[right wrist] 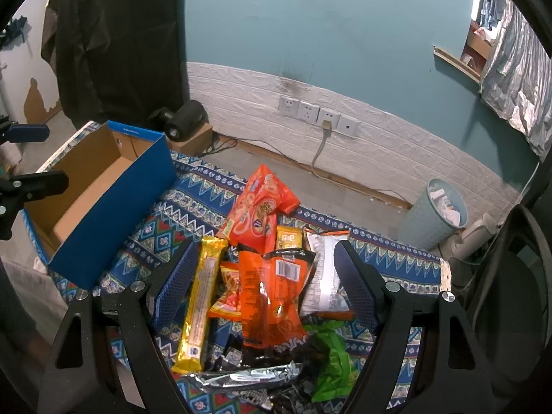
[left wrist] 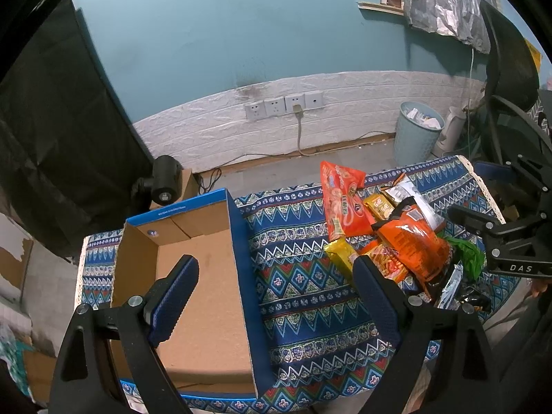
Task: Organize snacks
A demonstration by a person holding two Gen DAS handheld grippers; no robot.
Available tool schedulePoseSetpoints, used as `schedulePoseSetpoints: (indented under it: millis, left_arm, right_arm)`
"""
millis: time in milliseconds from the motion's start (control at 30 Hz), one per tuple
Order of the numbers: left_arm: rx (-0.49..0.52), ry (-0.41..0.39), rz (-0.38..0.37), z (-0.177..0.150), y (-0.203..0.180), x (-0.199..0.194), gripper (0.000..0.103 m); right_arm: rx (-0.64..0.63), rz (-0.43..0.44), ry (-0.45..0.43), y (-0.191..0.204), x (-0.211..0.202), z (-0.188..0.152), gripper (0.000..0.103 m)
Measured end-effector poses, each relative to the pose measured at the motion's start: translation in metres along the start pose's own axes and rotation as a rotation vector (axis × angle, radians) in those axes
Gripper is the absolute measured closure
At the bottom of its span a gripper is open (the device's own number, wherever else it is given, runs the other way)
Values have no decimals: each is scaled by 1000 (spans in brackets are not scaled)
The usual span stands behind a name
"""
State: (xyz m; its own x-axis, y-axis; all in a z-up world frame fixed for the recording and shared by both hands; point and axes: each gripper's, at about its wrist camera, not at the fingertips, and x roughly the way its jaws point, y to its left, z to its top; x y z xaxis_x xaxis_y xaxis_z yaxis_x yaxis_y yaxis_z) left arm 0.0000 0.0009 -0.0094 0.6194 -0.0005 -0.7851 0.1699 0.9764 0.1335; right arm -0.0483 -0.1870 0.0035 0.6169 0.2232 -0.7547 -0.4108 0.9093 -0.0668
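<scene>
A pile of snack packets (right wrist: pixel 269 276) lies on the patterned tablecloth (right wrist: pixel 186 200): a big orange bag (right wrist: pixel 258 207), a long yellow bar (right wrist: pixel 200 303), an orange-black bag (right wrist: pixel 272 293), a white packet (right wrist: pixel 322 276), a green wrapper (right wrist: pixel 331 355), a silver one (right wrist: pixel 241 377). My right gripper (right wrist: pixel 265 276) is open, its fingers either side of the pile, just above it. An empty blue cardboard box (left wrist: pixel 200 276) stands left of the pile. My left gripper (left wrist: pixel 276 276) is open and empty, straddling the box's right wall. The pile shows in the left view (left wrist: pixel 390 234).
The cloth-covered table (left wrist: pixel 303 296) ends just past the snacks. Beyond it are floor, a wall with sockets (left wrist: pixel 284 105), a light blue bin (left wrist: pixel 415 131), a black lamp head (left wrist: pixel 165 181), and a black office chair (left wrist: pixel 510 79) at right.
</scene>
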Motion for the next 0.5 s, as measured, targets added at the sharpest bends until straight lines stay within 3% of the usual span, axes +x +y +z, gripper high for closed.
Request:
schedulePoseSetpoints:
  millis: [500]
  left_arm:
    - [-7,-11,-6,-2,1,-3,11]
  right_arm:
    - [-14,3,10,1,-1,-2,24]
